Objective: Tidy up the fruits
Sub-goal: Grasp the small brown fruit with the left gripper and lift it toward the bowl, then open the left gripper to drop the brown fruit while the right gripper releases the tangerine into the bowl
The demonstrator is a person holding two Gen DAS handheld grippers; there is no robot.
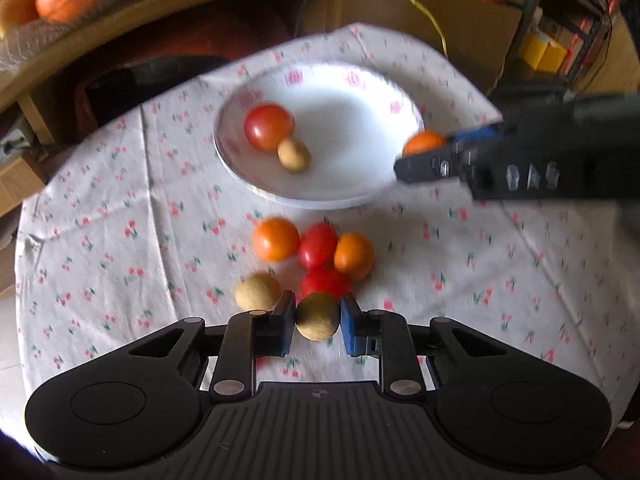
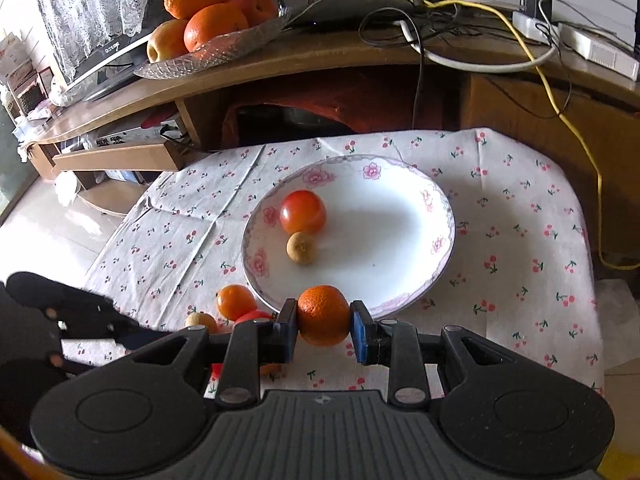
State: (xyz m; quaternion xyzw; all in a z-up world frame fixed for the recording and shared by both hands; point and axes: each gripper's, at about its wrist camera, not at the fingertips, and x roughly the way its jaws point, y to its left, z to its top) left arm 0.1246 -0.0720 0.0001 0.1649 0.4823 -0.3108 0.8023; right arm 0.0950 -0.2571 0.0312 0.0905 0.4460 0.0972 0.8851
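A white plate (image 1: pixel 352 184) (image 2: pixel 400 240) on the flowered cloth holds a tomato (image 1: pixel 269 126) (image 2: pixel 303 211) and a small tan fruit (image 1: pixel 294 153) (image 2: pixel 301 247). My left gripper (image 1: pixel 318 318) is shut on another tan fruit (image 1: pixel 317 315) just in front of a loose pile: two oranges (image 1: pixel 275 239), two tomatoes (image 1: pixel 318 245) and a tan fruit (image 1: pixel 257 291). My right gripper (image 2: pixel 324 316) is shut on a small orange (image 2: pixel 323 314) (image 1: pixel 424 143), held at the plate's near rim.
A wooden shelf (image 2: pixel 280 60) behind the table carries a glass dish of large oranges and apples (image 2: pixel 208 20), plus cables and a yellow cord (image 2: pixel 560 92). Cardboard boxes and a metal rack (image 1: pixel 560 40) stand at the far right. The table edge drops to a tiled floor on the left.
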